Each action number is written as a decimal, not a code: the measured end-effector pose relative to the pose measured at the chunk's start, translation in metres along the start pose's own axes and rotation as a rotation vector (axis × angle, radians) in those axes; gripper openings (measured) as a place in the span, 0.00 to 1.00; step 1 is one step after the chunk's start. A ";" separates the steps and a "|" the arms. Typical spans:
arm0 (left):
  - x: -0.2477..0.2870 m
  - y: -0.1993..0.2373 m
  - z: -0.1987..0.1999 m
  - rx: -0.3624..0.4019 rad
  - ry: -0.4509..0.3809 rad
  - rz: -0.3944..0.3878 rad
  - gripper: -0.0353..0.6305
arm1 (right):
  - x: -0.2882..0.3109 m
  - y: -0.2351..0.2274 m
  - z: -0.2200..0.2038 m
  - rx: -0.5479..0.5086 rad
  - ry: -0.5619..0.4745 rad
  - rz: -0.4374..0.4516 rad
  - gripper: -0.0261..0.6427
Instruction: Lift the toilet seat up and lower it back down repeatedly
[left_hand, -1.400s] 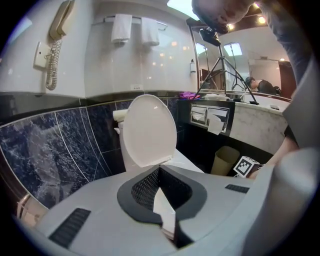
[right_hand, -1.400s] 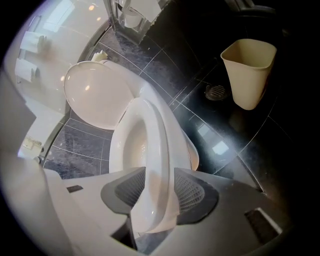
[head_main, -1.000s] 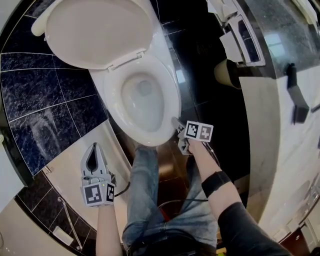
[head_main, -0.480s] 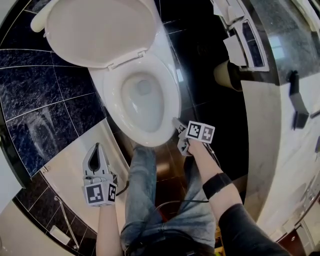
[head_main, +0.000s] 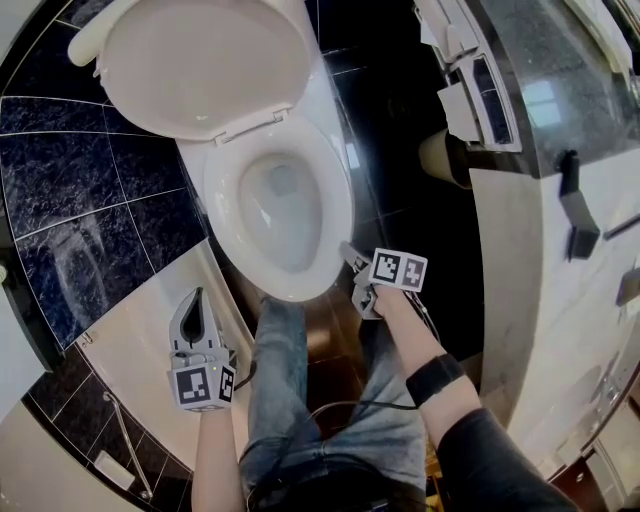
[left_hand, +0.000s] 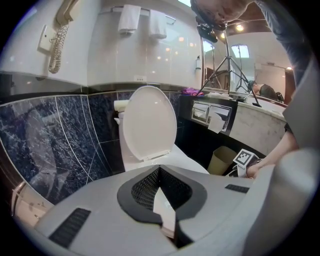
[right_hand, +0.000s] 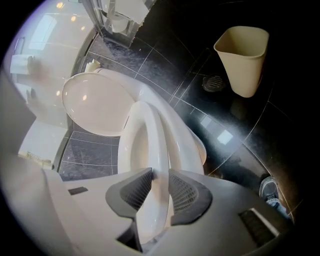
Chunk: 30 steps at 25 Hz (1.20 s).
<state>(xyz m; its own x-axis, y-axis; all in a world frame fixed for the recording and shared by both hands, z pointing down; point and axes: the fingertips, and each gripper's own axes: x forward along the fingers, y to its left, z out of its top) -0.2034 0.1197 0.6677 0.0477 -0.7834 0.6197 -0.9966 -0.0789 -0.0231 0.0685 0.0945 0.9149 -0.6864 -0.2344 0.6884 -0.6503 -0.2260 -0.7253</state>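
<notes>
While the left gripper (head_main: 197, 296) hangs aside, fingers together and empty, the right gripper (right_hand: 160, 176) has just been closing its fingers and now pinches the toilet seat (right_hand: 150, 135) at its front edge.

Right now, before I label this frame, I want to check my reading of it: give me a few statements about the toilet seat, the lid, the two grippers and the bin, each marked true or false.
1. The right gripper has the front rim of the toilet seat between its jaws. True; the jaws have just been closing, and the pads press on the rim.
2. The toilet lid lies shut over the seat. False: it stands raised at the back.
3. The left gripper also grips the seat. False: it is apart from the seat, shut on nothing.
4. A beige waste bin stands upright on the dark floor. True.
</notes>
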 end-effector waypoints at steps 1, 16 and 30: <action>-0.001 -0.002 0.002 0.011 0.002 -0.006 0.05 | -0.005 0.005 0.001 -0.005 0.004 0.003 0.22; -0.046 -0.007 0.023 0.001 0.058 -0.005 0.05 | -0.084 0.125 0.036 -0.077 0.001 0.102 0.20; 0.003 -0.064 0.009 -0.131 0.161 -0.181 0.05 | -0.109 0.224 0.095 -0.087 -0.101 0.165 0.22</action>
<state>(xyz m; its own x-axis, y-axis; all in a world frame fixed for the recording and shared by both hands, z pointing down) -0.1393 0.1162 0.6639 0.2250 -0.6546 0.7218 -0.9735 -0.1202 0.1944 0.0289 -0.0207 0.6779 -0.7524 -0.3565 0.5539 -0.5604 -0.0956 -0.8227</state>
